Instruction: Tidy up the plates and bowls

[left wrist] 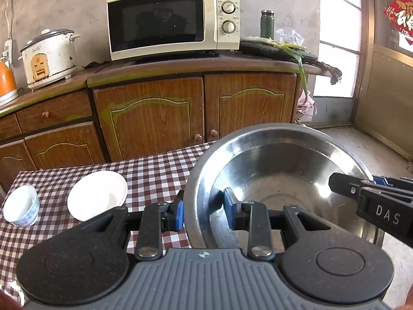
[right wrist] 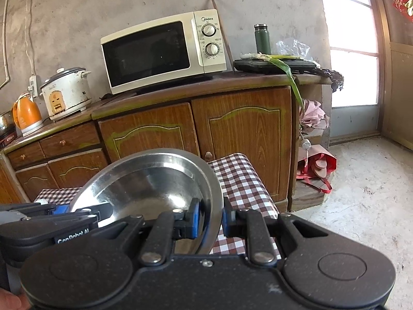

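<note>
Left wrist view: my left tool [left wrist: 204, 214] is clamped on the near-left rim of the large round stainless-steel bowl [left wrist: 278, 180], one blue pad [left wrist: 179, 213] outside the wall and the other inside. My right tool [left wrist: 335, 183] enters from the right of the steel bowl and is clamped on the opposite rim. Right wrist view confirms this: my right tool [right wrist: 209, 219] grips the steel bowl [right wrist: 155, 180] with the rim between its pads.

The steel bowl is held between both tools, tilted, and appears to be off the brown-and-white checked tabletop [left wrist: 155, 170], over its right end.

Left of the steel bowl, on the tabletop, stand a shallow white round bowl [left wrist: 98, 193] and, further left, a small white cup with a blue pattern [left wrist: 22, 204]. Both are upright and apart from each other.

Governing relation: the remaining crockery lies to the left of the steel bowl, on my left tool's side. In my judgement the next move calls for both tools to act together, keeping the rim level.
</note>
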### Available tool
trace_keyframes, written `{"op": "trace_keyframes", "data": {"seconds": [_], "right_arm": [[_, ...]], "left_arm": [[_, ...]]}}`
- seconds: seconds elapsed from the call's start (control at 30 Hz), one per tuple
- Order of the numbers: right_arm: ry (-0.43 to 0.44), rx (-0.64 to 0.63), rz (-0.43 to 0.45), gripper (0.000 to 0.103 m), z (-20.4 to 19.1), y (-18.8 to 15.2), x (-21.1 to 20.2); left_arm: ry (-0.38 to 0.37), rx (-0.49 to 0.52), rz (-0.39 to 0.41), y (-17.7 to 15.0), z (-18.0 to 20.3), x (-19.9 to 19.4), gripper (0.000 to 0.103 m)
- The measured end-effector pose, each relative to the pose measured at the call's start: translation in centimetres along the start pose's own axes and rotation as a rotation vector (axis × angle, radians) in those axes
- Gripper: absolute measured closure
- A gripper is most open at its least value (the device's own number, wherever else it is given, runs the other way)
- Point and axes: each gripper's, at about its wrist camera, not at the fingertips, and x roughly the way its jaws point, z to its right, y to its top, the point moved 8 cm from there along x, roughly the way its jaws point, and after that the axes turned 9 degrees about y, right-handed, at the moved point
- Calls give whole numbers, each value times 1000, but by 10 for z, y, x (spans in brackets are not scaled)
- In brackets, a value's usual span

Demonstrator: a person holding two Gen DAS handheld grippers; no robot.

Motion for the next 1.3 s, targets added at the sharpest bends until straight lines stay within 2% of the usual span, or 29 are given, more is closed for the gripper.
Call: {"op": "trace_keyframes", "data": {"seconds": [1.3], "right_arm": [[4, -5, 8, 80, -27, -32, -57]], "left_arm": [[3, -18, 11, -33, -15, -48, 71]]}}
